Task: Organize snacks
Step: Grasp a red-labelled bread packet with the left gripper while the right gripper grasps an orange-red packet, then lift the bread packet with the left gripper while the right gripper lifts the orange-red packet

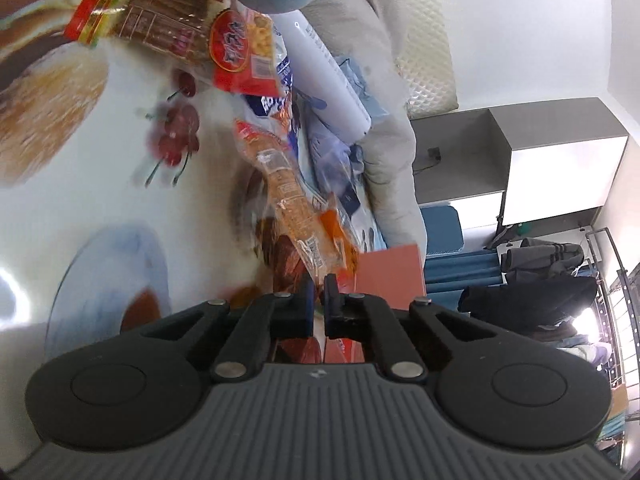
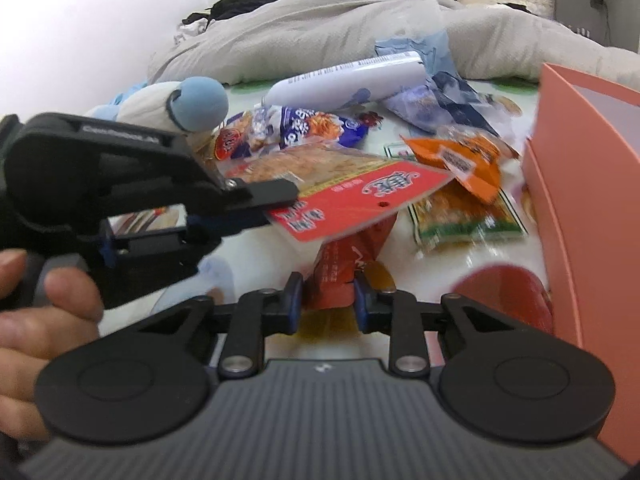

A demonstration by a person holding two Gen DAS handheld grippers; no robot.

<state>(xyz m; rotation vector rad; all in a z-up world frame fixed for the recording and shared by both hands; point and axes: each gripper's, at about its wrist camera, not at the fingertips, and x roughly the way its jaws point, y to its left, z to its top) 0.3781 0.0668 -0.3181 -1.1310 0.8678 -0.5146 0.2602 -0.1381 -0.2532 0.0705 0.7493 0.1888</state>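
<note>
The red-headed packet (image 2: 352,200) hangs off the tabletop (image 2: 472,258), pinched by its red header edge in the left claw (image 2: 276,204), whose jaws are together on the thin film. Held by that edge, the clear body with its snack trails away from the claw, free of the pile, so it can be carried off without dragging others.

Just below it, a red pouch (image 2: 340,276) stands between the fingers of the right claw (image 2: 326,300). The jaws sit close on either side of it and look clamped on its sides, though blur leaves the contact a judgement.

Beyond both claws lies the loose heap: an orange packet (image 2: 460,160), a green-edged one (image 2: 468,220), a blue bag (image 2: 316,126) and a white tube (image 2: 348,80), all on the printed cloth. To the right of the right claw stands the pink box (image 2: 592,208), open side toward the pile, likely the place the snacks go. A plush toy (image 2: 200,104) and a grey blanket (image 2: 320,20) lie farther back. A hand (image 2: 44,312) grips the left tool's handle.
</note>
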